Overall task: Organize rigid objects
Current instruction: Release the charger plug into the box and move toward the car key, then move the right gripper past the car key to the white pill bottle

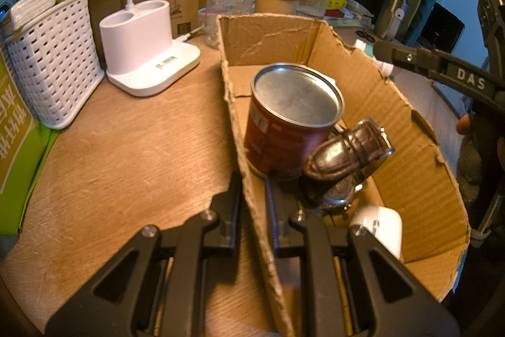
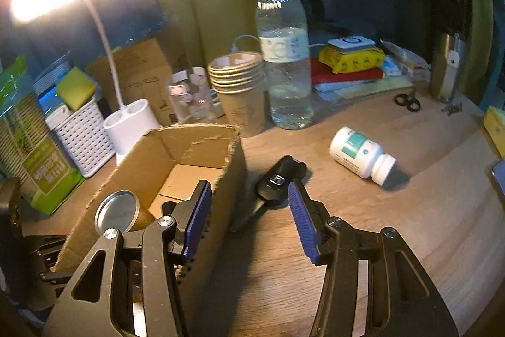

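A torn cardboard box [image 1: 419,166] stands on the wooden desk. Inside it are a red tin can [image 1: 284,128], a brown leather-strap watch [image 1: 344,160] and a white object [image 1: 383,229]. My left gripper [image 1: 252,198] is shut on the box's left wall. My right gripper [image 2: 249,201] is open, hovering over the box's right wall [image 2: 232,176], with a black car key [image 2: 277,179] lying on the desk just beyond its fingers. A white pill bottle [image 2: 361,155] lies on its side further right.
Behind the box stand a white lamp base [image 1: 142,52], a white basket [image 1: 53,59], stacked paper cups [image 2: 240,84] and a water bottle [image 2: 285,59]. Scissors [image 2: 407,103] and a metal flask [image 2: 446,68] sit at the back right.
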`<state>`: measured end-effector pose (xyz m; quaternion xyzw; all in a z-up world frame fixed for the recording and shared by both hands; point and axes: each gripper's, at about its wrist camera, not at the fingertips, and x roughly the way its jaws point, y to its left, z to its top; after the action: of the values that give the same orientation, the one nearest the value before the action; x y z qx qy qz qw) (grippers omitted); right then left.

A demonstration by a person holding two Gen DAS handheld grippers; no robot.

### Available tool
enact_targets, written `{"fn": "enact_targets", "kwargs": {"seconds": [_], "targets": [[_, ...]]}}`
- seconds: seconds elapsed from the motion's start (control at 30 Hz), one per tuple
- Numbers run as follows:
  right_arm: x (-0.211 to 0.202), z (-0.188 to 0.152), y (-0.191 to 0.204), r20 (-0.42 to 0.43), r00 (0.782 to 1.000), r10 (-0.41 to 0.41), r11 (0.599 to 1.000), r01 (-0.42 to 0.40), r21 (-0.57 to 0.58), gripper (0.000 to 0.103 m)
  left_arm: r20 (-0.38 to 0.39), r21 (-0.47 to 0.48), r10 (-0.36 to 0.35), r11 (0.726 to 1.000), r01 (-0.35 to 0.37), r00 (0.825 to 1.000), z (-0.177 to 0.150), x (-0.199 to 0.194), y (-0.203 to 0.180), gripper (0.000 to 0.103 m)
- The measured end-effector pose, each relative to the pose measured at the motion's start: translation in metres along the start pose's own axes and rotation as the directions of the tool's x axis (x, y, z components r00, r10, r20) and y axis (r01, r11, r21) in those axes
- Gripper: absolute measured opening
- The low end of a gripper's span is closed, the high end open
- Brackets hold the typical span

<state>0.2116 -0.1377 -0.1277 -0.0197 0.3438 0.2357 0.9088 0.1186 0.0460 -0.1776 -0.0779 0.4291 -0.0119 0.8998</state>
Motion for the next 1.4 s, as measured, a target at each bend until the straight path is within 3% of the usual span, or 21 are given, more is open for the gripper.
{"fn": "enact_targets", "kwargs": {"seconds": [0.8,1.13,1.4], "targets": [[0.030,-0.008,-0.031,-0.064,0.997,-0.045,0.998,0.048,0.037,0.054,0.000,0.000,0.000,1.000,0.000,1.000,0.000,0.000,0.000,0.016],[0.023,0.007,-0.057,-0.031,0.987,-0.157,0.987,0.158,0.018,0.054,0.000,0.000,0.000,1.000,0.000,1.000,0.000,0.000,0.000,0.016],[0.029,0.017,-0.075,-0.025,0.976,-0.216,0.976,0.216,-0.005,0.061,0.000,0.000,0.000,1.000,0.000,1.000,0.000,0.000,0.000,0.016]]}}
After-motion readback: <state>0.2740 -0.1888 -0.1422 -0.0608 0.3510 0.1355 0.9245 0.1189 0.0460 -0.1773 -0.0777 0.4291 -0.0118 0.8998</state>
